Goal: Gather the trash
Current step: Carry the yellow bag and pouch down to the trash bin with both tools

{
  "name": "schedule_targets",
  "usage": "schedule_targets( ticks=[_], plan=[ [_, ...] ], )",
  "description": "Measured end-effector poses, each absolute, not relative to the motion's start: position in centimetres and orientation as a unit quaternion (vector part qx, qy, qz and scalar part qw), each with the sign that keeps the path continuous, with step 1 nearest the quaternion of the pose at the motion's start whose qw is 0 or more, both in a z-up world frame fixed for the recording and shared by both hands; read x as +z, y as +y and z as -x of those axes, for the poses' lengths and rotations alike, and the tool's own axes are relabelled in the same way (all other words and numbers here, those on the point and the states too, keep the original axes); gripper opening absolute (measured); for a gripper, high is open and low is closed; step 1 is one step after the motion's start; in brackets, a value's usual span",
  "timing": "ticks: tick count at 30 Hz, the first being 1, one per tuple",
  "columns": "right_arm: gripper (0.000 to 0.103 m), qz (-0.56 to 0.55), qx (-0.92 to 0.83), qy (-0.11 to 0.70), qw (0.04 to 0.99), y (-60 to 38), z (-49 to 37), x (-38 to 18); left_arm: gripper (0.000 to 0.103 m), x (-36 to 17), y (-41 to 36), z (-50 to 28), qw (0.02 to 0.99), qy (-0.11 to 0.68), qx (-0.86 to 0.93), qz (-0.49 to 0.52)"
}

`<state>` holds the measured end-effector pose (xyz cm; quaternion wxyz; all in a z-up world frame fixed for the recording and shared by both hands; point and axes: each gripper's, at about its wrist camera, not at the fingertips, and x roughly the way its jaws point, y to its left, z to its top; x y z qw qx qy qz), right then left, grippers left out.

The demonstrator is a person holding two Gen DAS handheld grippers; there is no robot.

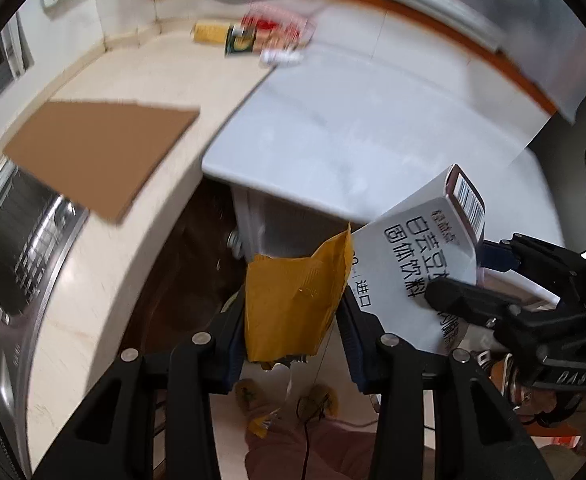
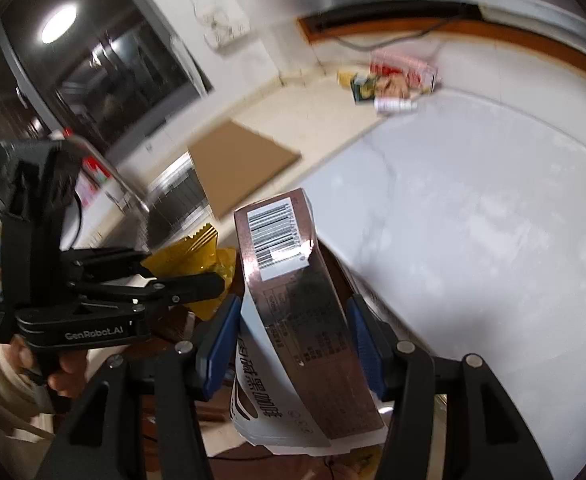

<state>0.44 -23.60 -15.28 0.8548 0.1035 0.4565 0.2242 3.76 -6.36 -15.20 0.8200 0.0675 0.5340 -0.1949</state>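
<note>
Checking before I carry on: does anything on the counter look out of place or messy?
Yes. A flat cardboard sheet lies askew, overhanging the sink. More wrappers and a small bottle sit jumbled in the far corner, uncollected.

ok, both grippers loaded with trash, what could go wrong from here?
1. The yellow wrapper is thin and crumpled between the left gripper pads; it could slip out.
2. The drink-mix box in the right gripper sticks far past the pads and may twist.
3. The loads sit close together and could snag.
</note>
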Motion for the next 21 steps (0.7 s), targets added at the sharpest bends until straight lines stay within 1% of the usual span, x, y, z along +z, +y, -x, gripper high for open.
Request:
schedule_targets(
  ticks=[12,21],
  plan=[
    [0.055,-0.077,0.226,0.518,0.822,-18.2,-1.2,-27.3,0.040,-27.7,-4.0,-5.3,0.787,0.592,-0.162,-0.062],
    [0.055,-0.069,0.196,0.561,0.802,-16.3,-2.7,-37.4,0.040,-38.4,-2.6,-7.4,0.748,0.644,-0.145,-0.069]
  ],
)
